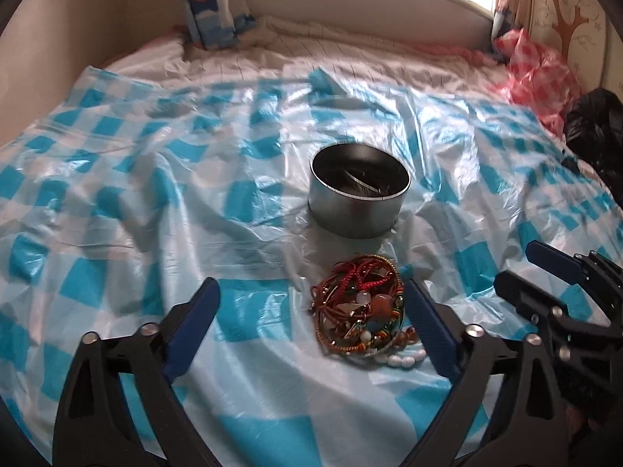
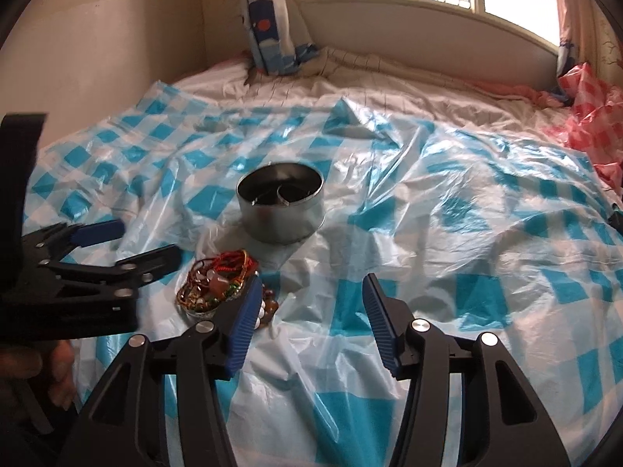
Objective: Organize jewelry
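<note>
The tangled heap of red, gold and beaded bracelets [image 1: 360,307] lies on the blue-checked plastic sheet [image 1: 117,202], long axis toward the round metal tin [image 1: 359,190], between the spread, empty left gripper [image 1: 311,295] fingers; the right gripper [image 2: 311,292] gapes alongside.

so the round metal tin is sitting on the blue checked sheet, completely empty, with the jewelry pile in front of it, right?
Not quite: the round metal tin is not empty. Both wrist views show at least a silver bangle inside it. The rest holds: it sits on the blue checked sheet with the jewelry pile in front.
</note>
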The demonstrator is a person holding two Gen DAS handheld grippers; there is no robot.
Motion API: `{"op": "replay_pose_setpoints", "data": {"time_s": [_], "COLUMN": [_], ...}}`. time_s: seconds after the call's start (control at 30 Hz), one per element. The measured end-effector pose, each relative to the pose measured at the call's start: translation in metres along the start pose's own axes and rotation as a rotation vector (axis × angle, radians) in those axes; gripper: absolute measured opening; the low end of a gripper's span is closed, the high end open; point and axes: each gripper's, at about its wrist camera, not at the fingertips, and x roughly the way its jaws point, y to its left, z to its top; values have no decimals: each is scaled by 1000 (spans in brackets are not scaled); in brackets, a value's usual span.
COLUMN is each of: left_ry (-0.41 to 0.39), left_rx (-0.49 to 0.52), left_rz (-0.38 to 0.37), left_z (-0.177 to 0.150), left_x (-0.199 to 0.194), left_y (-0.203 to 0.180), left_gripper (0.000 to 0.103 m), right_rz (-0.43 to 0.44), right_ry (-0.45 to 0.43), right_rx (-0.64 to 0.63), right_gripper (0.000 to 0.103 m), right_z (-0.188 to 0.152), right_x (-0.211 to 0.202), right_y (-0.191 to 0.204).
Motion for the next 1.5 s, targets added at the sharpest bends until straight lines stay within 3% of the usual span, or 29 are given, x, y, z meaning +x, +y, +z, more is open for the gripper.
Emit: {"op": "replay_pose_setpoints", "data": {"time_s": [0.17,0.27,0.33,0.4,0.5,0.83,1.03,1.2,1.4,1.5], "left_ry": [26,55,85,112,117,-10,-92,-134,-123,-121], "left_rx": [27,41,64,56,36,-168,-240,-293,-293,-293], "left_rz": [-37,-64,-68,-94,-118,-224,-243,-255,-252,-246], "left_z": [9,8,5,3,1,6,11,13,13,12], "left_x": [22,32,39,43,42,8,-5,-12,-8,-7], "left_y": [-6,-11,-15,-15,-10,34,49,62,63,62], "left_gripper": [83,71,54,20,4,2,2,2,2,2], "right_rz": [-12,-1,10,13,18,84,137,160,193,198], "right_ry": [40,57,61,66,69,77,99,136,162,148], "right_rx": [15,51,65,66,55,14,-33,-45,-43,-35], "right_gripper": [52,53,54,55,57,57,56,42,9,6], "right_z": [0,1,1,2,2,6,12,16,14,15], "right_x": [11,16,18,19,19,30,50,70,76,72], "right_y": [-3,-10,-13,-13,-11,6,24,32,35,34]}}
